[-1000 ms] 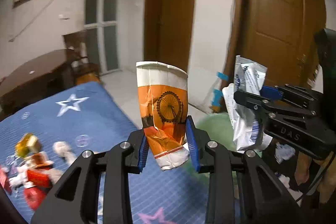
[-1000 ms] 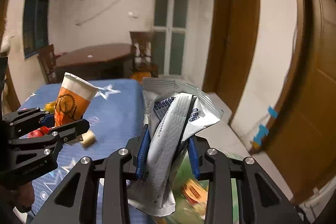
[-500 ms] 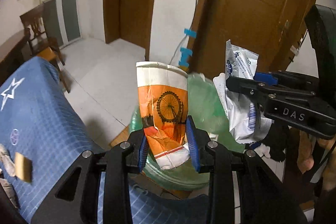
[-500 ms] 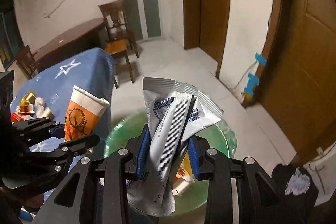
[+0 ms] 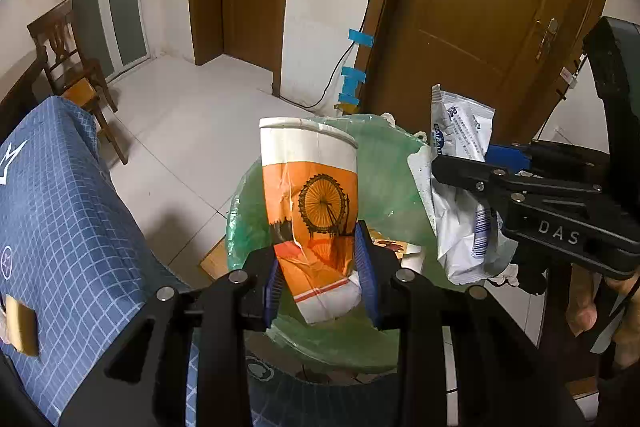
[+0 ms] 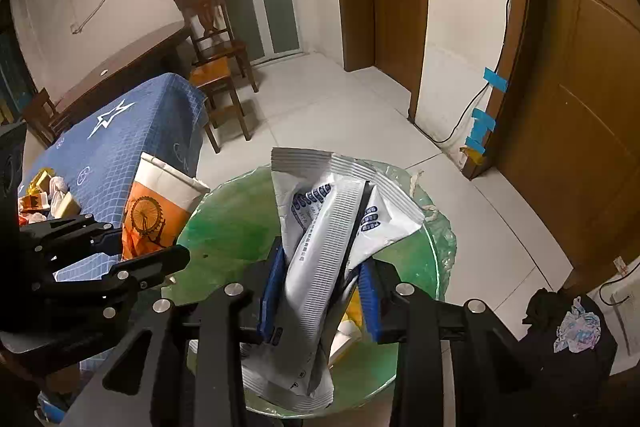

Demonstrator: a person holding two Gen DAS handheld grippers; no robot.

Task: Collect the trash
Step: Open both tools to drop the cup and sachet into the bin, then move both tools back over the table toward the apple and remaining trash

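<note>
- Left wrist view: left gripper (image 5: 320, 277) clamped on a crumpled paper cup (image 5: 311, 207), orange band with a black Ferris-wheel print, white rim up. Blue pads press the cup's lower sides; the cup's wall is creased there.
- Cup hangs directly over the mouth of a bin lined with a green bag (image 5: 394, 179). Scraps of trash visible down inside the liner, near the cup's right side.
- Same view, right side: right gripper (image 5: 490, 167) comes in from the right edge, holding a white plastic wrapper (image 5: 460, 187) with blue print. Wrapper sits over the bin's right rim.
- Blue grid-pattern cloth with star marks (image 5: 68, 227) covers a table just left of the bin. A small tan block lies on it at the far left edge.
- Wooden chair (image 5: 68, 67) beyond the table; brown doors along the back wall; strips of blue tape (image 5: 356, 67) hold a cable to the wall.
- Right wrist view: right gripper (image 6: 320, 299) has the wrapper (image 6: 332, 239) between its blue pads, pinched at mid-length. Wrapper stands tall and folded, its lower end drooping below the fingers, all of it over the green liner (image 6: 232, 219).
- Left gripper (image 6: 132, 247) with the cup (image 6: 156, 207) shows at the left, over the bin's left rim.
- More litter sits on the blue cloth (image 6: 120, 139) at far left. A dark cloth heap with a crumpled pale wad lies on the floor at lower right.
</note>
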